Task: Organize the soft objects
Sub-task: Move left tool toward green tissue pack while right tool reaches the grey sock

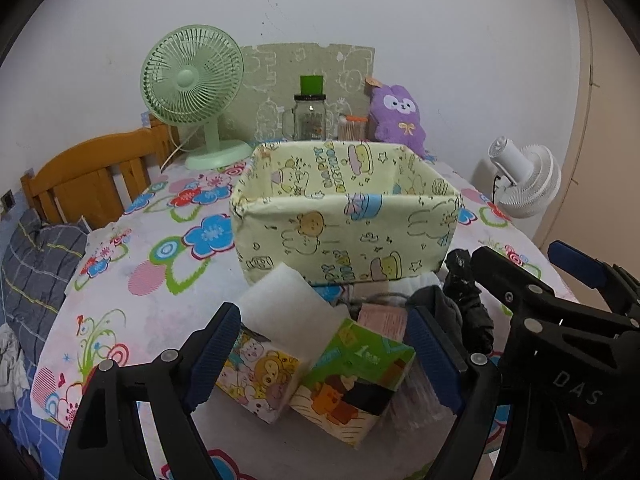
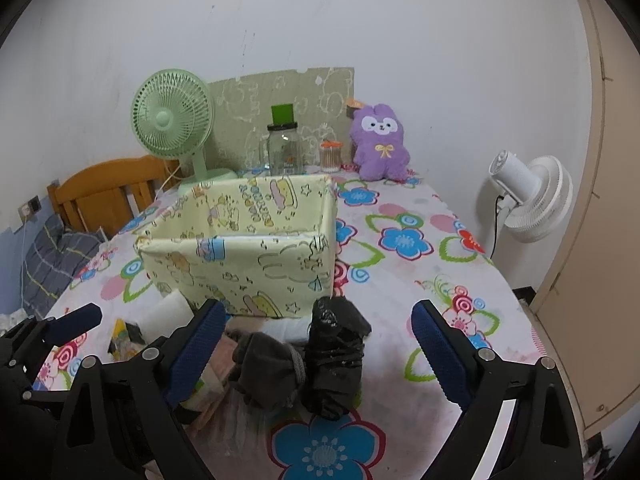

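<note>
Green tissue pack (image 1: 354,384) sits right under your left gripper (image 1: 324,356), jaws spread wide, holding nothing; the cartoon-bear pack (image 1: 260,372) touches it on the left and a white sponge block (image 1: 280,300) leans behind. Right gripper (image 2: 320,356) is also wide open and empty, over a rolled dark sock (image 2: 266,372) and a crumpled black plastic bundle (image 2: 336,356) lying side by side.

Risks: everything is piled tight, so closing on one piece will likely drag or pinch its neighbour. Both grippers work the same small heap and could knock each other. The yellow fabric bin (image 1: 344,216) looks soft-walled; catching its near rim on the way in may fold or shove it.

Room: worktop (image 2: 420,280) is open to the right of the bin, edge near on that side. Green fan (image 1: 192,88), jar (image 1: 310,116) and purple plush (image 1: 396,116) stand well behind.
</note>
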A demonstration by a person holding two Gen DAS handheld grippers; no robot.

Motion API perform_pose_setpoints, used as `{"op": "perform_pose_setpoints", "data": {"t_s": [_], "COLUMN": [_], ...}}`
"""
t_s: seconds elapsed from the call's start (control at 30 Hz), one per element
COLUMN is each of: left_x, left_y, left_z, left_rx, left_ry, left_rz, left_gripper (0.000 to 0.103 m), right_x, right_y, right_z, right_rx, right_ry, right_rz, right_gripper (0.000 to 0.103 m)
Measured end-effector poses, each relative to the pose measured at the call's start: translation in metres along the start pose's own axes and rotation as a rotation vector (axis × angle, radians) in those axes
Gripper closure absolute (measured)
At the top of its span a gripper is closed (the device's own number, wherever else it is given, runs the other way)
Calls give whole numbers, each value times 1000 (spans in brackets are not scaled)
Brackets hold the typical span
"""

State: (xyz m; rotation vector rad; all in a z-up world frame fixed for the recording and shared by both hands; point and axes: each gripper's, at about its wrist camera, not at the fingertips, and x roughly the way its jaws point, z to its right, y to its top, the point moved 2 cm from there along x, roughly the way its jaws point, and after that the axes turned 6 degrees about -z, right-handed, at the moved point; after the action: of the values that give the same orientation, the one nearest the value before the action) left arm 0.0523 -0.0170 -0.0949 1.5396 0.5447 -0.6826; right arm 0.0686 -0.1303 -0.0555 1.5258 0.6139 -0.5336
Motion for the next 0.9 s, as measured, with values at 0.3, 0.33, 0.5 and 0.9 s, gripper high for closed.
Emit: {"op": "perform_pose_setpoints", "data": {"t_s": [0.3, 0.33, 0.5, 0.9], "left_x": [14, 14, 21, 26], "left_y": [-5, -6, -8, -13], "left_z": [-2, -3, -14, -7], "left_rx": [-19, -26, -42, -12], "left_ry": [6, 6, 35, 2], "left_rz": [-33, -40, -56, -76], "left_gripper": [17, 18, 20, 22], "right_x": [16, 18, 26, 47], "right_y": [-8, -9, -11, -16], "right_z": [1, 0, -7, -21], "right_rx": [11, 10, -12, -18], "right_ry": [20, 25, 54, 126], "right_rz": [-41, -47, -84, -168], "right_gripper": [13, 14, 24, 39]}}
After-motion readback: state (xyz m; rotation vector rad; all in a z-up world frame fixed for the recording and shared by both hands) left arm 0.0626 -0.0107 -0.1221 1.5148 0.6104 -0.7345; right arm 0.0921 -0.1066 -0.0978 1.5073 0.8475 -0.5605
